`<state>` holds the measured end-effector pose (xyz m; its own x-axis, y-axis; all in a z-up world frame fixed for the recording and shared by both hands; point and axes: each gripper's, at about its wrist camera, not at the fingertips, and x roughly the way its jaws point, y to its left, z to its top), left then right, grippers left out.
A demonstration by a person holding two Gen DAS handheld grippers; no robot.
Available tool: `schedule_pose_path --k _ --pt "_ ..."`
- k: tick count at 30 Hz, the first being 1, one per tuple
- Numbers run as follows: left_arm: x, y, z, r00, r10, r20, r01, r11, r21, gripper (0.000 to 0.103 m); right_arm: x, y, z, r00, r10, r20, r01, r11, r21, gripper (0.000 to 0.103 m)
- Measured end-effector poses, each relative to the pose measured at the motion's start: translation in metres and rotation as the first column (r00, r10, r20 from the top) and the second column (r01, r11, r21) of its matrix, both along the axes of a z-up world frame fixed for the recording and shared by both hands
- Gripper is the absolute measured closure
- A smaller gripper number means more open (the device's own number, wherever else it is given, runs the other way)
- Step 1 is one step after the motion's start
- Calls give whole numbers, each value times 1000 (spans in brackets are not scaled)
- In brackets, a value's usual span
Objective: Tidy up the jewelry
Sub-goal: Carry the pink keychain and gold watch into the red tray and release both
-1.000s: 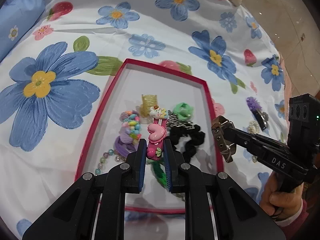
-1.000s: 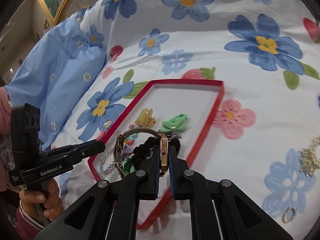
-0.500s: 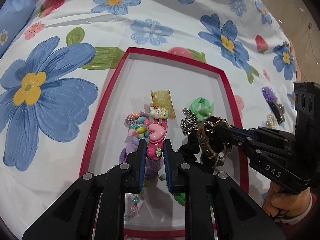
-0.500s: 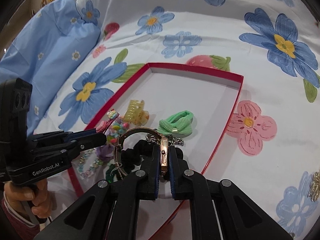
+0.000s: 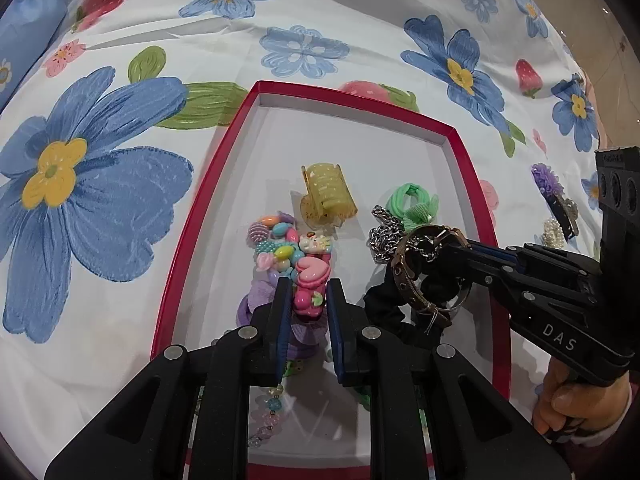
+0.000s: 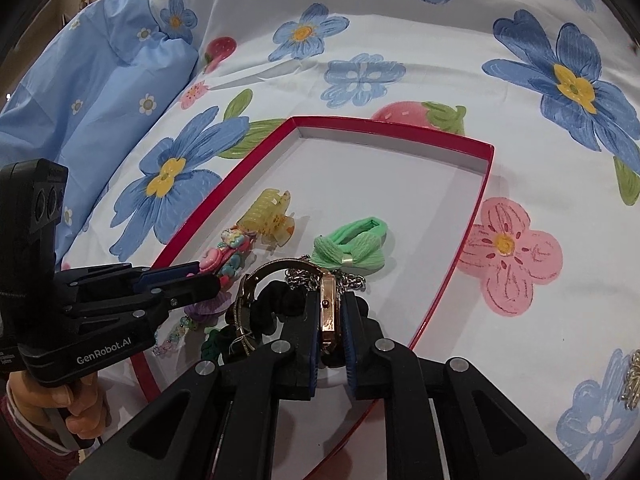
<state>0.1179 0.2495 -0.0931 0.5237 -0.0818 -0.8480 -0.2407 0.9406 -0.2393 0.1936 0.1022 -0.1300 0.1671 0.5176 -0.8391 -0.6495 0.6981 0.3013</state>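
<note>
Flower-printed bedding (image 5: 120, 184) covers the bed, and a shallow red-rimmed box (image 5: 192, 216) lies on it. Inside the box sit a yellow claw clip (image 5: 328, 196), a green hair tie (image 6: 352, 246), a silver chain (image 5: 382, 236) and a black scrunchie (image 6: 280, 304). The left tongs (image 5: 307, 300) pinch a pink heart-shaped hair clip (image 5: 310, 280), low over a beaded bracelet (image 5: 276, 242). The right tongs (image 6: 332, 322) have just been easing apart around a gold watch (image 6: 329, 312); its case seems to stand between the pads, which no longer look pressed against it, over the scrunchie.
</note>
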Motion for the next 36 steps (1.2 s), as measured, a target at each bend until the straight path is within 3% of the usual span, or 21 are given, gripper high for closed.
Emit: schedule_pose_path --k 16,21,29,33,36 --pt "-1 -2 1 1000 2 1 -2 1000 5 88 -1 1 1 1000 4 1 -4 1000 -1 87" --pt "-1 -4 1 1000 0 5 0 1000 2 87 0 0 4 1000 1 1 -1 1000 5 79" --pt "-6 -5 8 1000 11 17 -11 1000 8 72 -1 -2 10 1000 -1 4 1 1000 14 75" --pt "-13 -2 17 999 27 38 -27 1000 -1 69 -1 -5 15 1000 -3 12 3 1000 23 74" --pt "-21 0 24 997 47 57 -47 999 -5 60 -1 -10 20 1000 -13 14 12 999 38 69"
